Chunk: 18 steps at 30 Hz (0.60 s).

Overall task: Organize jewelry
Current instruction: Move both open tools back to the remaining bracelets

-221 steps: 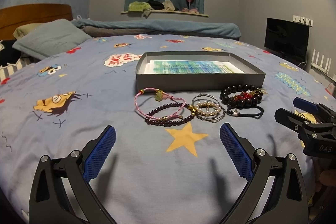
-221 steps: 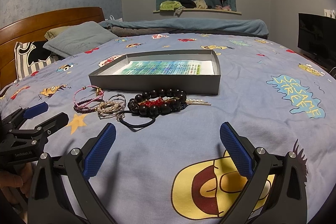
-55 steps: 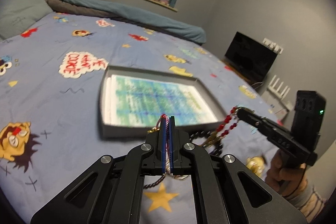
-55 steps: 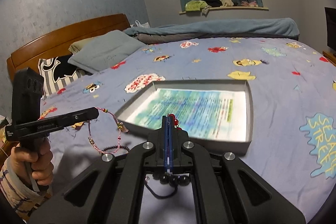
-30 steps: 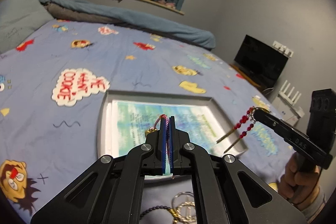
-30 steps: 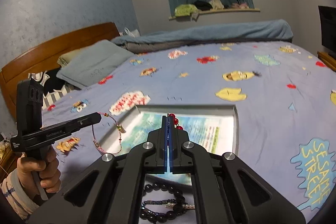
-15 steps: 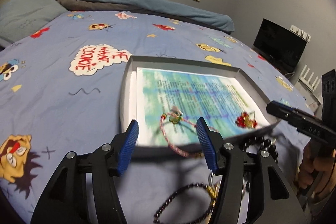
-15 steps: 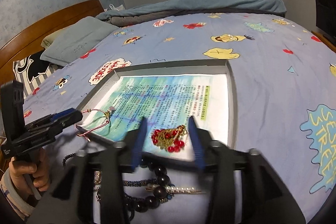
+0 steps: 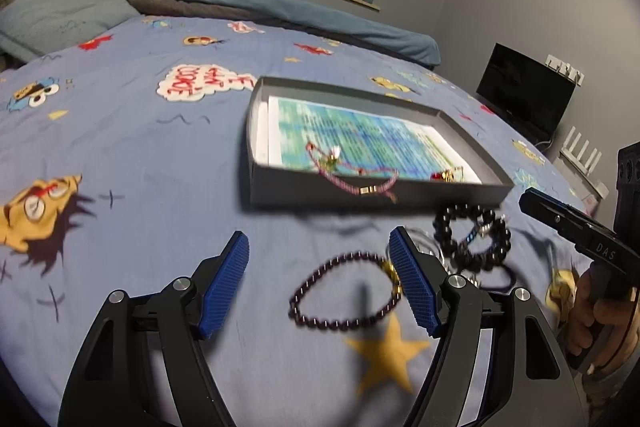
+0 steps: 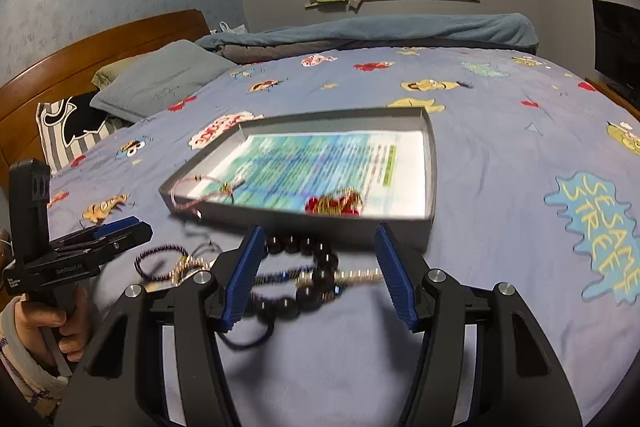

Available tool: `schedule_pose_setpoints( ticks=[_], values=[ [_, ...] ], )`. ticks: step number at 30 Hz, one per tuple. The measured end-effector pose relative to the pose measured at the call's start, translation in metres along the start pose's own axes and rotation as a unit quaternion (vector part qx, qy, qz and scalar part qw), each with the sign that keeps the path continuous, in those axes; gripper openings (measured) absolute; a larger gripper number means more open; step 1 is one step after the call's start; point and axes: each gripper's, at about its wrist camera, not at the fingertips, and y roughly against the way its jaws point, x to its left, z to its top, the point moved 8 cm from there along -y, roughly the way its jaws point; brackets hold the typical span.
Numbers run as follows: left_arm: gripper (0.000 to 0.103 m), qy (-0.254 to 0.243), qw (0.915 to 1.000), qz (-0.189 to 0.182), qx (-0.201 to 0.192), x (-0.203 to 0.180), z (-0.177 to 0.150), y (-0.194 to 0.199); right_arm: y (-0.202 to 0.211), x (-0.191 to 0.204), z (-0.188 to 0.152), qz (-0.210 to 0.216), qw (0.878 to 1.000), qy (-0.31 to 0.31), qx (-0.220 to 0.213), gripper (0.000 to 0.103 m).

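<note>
Left wrist: grey box (image 9: 376, 197) holds pink bracelet (image 9: 352, 179), red beads (image 9: 442, 177).

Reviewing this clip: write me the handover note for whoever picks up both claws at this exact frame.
Left claw: jaws opening, nothing between them.
Right claw: jaws opening, empty, above the black bead bracelet.
Done: the pink cord bracelet hangs over the near wall of the grey tray; the red bead piece lies inside.
Left on the bedsheet: the purple bead bracelet, the black bead bracelet, a pearl clip and thin bangles, partly hidden.
</note>
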Motion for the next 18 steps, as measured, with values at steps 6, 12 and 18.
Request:
schedule_pose_setpoints(
  ticks=[6,12,18],
  values=[
    [0.073,-0.013,0.9998,0.013,0.003,-0.004,-0.014,-0.001,-0.002,-0.003,-0.020,0.000,1.000,-0.012,0.006,0.058],
    [0.073,-0.029,0.9994,0.019,-0.002,-0.007,-0.019,0.001,0.001,-0.001,-0.022,-0.003,1.000,-0.007,-0.002,0.058],
    [0.073,-0.038,0.9991,0.020,0.004,-0.009,-0.021,-0.002,-0.002,0.004,-0.023,-0.001,1.000,0.003,0.006,0.058]
  ],
)
